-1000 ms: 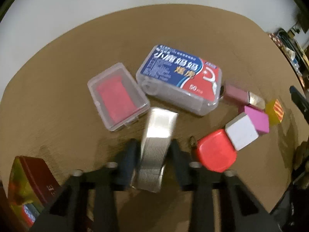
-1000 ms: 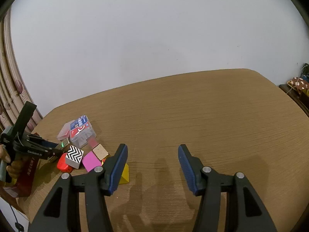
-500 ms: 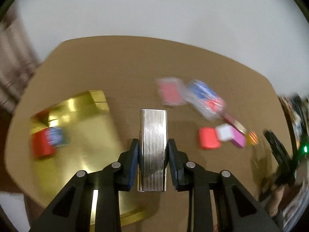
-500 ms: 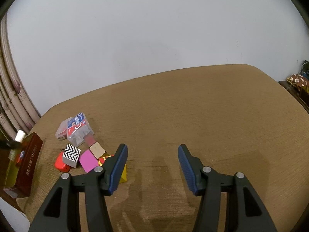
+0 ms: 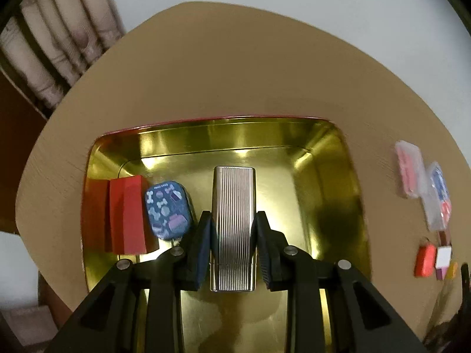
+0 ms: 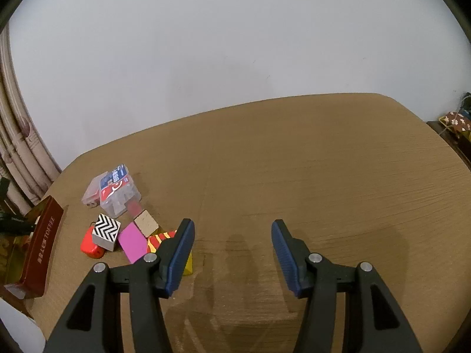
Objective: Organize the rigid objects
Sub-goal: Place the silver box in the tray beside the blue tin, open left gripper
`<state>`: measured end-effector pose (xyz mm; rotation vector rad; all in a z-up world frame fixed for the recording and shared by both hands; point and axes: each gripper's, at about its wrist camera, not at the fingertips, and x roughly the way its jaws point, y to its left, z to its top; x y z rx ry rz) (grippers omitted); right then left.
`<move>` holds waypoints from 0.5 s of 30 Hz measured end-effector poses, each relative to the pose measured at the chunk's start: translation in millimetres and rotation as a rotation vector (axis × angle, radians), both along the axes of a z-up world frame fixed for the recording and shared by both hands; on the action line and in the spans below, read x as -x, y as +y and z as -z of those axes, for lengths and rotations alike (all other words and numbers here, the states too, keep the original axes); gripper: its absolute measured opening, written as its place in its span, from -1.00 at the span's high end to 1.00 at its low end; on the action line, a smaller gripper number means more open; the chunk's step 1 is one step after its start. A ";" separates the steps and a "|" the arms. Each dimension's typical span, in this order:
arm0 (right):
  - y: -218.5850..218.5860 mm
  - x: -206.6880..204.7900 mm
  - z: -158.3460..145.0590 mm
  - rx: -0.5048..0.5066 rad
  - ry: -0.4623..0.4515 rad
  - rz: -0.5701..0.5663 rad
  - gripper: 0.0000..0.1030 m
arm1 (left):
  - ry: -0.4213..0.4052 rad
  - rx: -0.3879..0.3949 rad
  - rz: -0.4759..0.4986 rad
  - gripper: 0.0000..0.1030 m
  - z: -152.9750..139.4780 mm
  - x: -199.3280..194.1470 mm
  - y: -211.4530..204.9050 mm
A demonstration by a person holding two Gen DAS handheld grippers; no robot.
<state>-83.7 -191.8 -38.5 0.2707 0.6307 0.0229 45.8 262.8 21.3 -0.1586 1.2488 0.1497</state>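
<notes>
Whereas a second ago the ribbed silver case (image 5: 233, 226) was pinched just above the desk among the loose items, it now hangs over the gold tin tray (image 5: 332, 158), at the centre of the left wrist view. The left gripper (image 5: 233, 235) pinches the case by its long sides, one dark pad on each flank, with the case pointing up the frame. Below and to its left, already lying in the tray, are a blue bone-patterned case (image 5: 168, 210) and a red block (image 5: 126, 214), the two just beside one another. Whether the silver case touches the tray floor cannot be told. The carry has thus replaced the pile with the tray as the background, which suggests that the transport step is almost done and that release into the open right part of the tray comes next.

Outward on the desk (image 6: 323, 161), the unsorted group remains at the left of the right wrist view: two clear plastic boxes (image 6: 113, 189), a zigzag block (image 6: 106, 231), a pink block (image 6: 134, 242), a red item (image 6: 89, 245) and a yellow striped block (image 6: 159, 238). The right gripper (image 6: 232, 253) hovers unmoved over bare wood, its fingers spread and holding nothing.
</notes>
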 end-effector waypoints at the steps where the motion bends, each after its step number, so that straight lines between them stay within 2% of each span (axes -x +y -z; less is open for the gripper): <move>1: 0.2 -0.3 0.2 -0.001 -0.001 -0.002 -0.08 | -0.012 -0.006 0.000 0.50 0.2 -2.1 1.6; 7: -0.1 0.1 0.0 -0.011 -0.013 -0.006 -0.08 | -0.022 -0.084 0.011 0.45 4.4 -16.8 -11.5; 8: -0.2 0.8 -0.3 -0.013 -0.017 -0.009 -0.08 | -0.026 -0.096 0.021 0.40 6.3 -14.3 -14.3; 10: -0.3 2.8 -1.1 -0.022 -0.026 -0.025 -0.08 | -0.042 -0.095 0.039 0.19 2.3 -13.0 -19.0; 11: -0.5 4.0 -1.6 -0.029 -0.028 -0.038 -0.08 | -0.055 -0.089 0.045 0.17 -0.3 -12.5 -19.5; 15: 5.8 -3.5 1.1 -0.058 0.033 -0.205 -0.08 | -0.139 -0.046 0.064 0.11 -30.5 5.3 -28.9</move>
